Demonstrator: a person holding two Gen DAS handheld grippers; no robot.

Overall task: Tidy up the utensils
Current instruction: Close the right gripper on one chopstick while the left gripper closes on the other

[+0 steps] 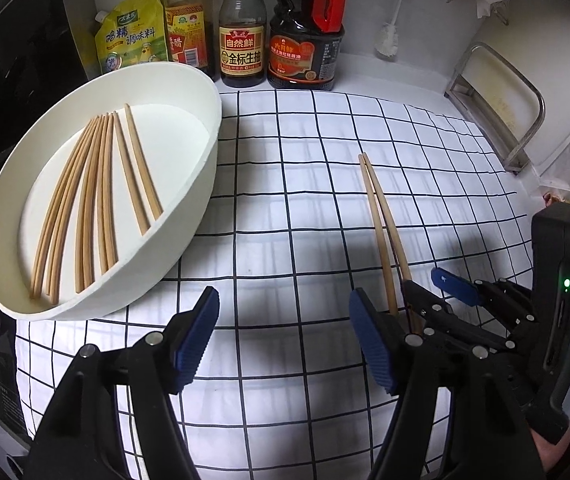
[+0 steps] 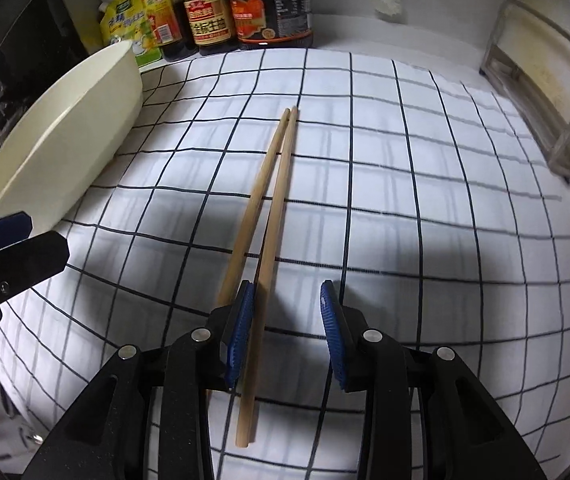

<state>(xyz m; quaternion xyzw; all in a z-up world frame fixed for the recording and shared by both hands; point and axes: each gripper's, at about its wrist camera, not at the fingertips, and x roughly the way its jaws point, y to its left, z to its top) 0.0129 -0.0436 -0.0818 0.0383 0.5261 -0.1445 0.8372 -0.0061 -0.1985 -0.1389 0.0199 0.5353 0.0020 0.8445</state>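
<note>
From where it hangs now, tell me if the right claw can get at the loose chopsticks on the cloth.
Probably yes: the right claw stands open over the chopsticks; one runs between its pads, the other under its left pad.

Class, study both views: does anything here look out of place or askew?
Yes. One pair of chopsticks lies loose on the checked cloth, while the others lie in the white basin. The right gripper is open, only one chopstick between its fingers. Nothing looks spilled or damaged.
</note>
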